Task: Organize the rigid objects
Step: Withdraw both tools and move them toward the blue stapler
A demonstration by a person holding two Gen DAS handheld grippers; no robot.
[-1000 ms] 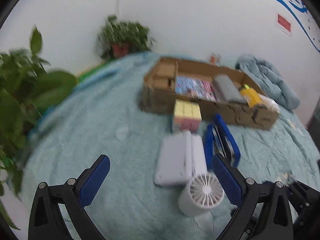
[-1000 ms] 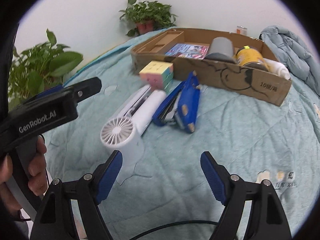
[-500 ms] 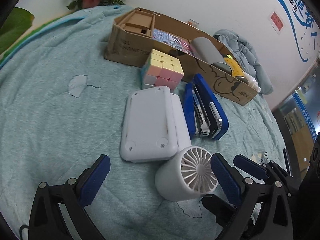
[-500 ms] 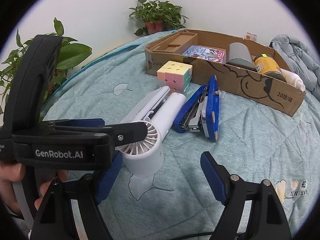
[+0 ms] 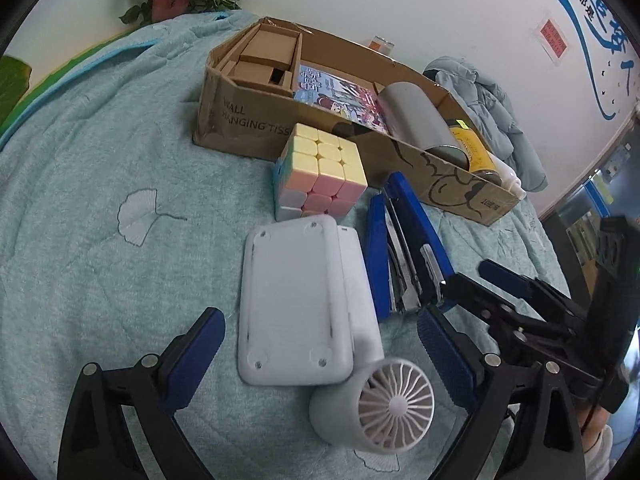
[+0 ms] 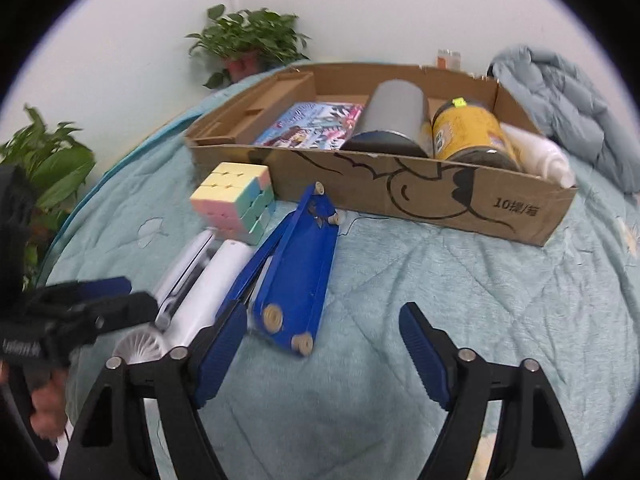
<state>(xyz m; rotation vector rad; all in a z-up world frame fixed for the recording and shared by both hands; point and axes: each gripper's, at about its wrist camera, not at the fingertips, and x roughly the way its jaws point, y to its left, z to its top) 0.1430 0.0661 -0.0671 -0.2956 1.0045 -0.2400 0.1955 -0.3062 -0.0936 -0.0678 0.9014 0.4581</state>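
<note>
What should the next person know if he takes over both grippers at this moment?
Left gripper: open, empty, over the white handheld fan.
Right gripper: open, empty, jaws just closing a little, beside the blue stapler.
Done: grey cylinder, yellow jar, white bottle and colourful book lie in the brown cardboard box.
Left: fan, stapler, pastel puzzle cube, all on the teal blanket.
</note>
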